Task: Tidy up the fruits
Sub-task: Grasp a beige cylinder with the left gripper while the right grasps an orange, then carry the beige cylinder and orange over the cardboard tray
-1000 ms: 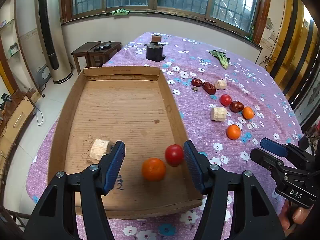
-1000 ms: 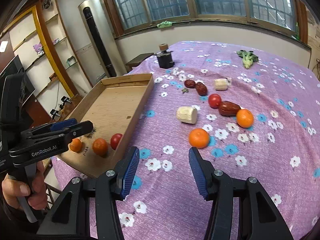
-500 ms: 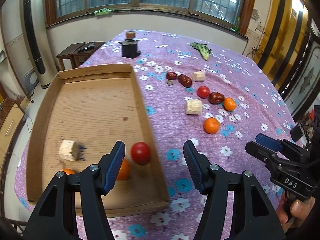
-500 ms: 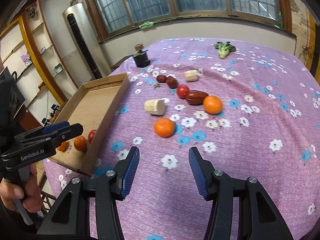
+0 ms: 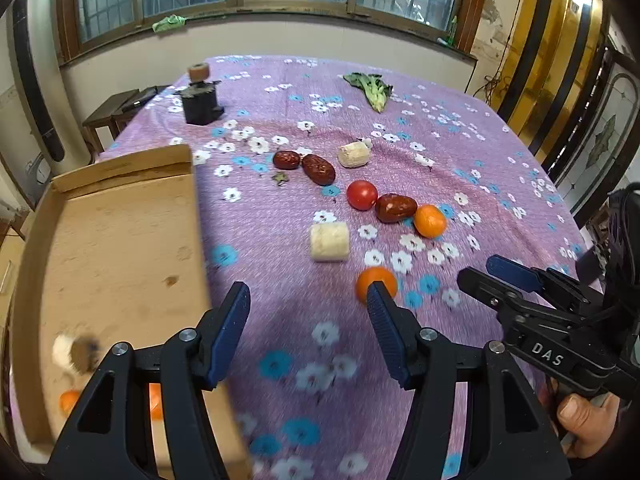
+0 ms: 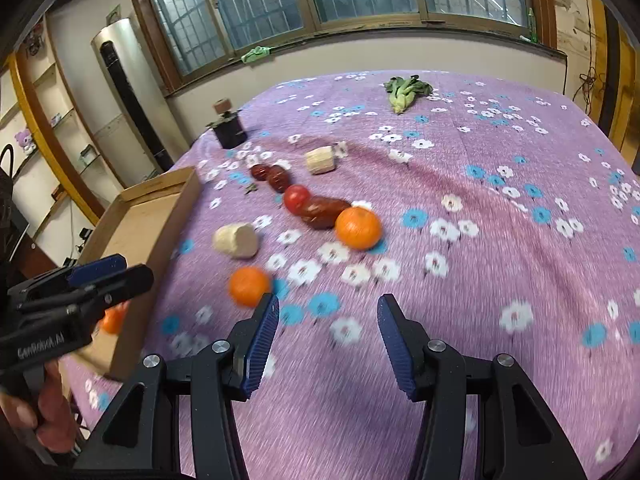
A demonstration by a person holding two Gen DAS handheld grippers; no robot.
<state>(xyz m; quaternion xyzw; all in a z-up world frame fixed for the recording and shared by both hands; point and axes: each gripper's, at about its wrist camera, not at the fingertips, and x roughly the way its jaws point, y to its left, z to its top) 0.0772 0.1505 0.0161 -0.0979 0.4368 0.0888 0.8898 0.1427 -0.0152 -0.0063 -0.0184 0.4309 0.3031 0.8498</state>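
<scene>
Both the left gripper [image 5: 308, 300] and the right gripper [image 6: 324, 312] hang part-open and empty, apparently ready to pick, with the nearest orange [image 5: 376, 284] on the cloth just right of the cardboard tray [image 5: 120, 240], where some fruit already lies.

Black left tool [image 5: 308, 334], blue ribbed pads, silver screws; right tool [image 6: 324, 334] seemingly identical
</scene>
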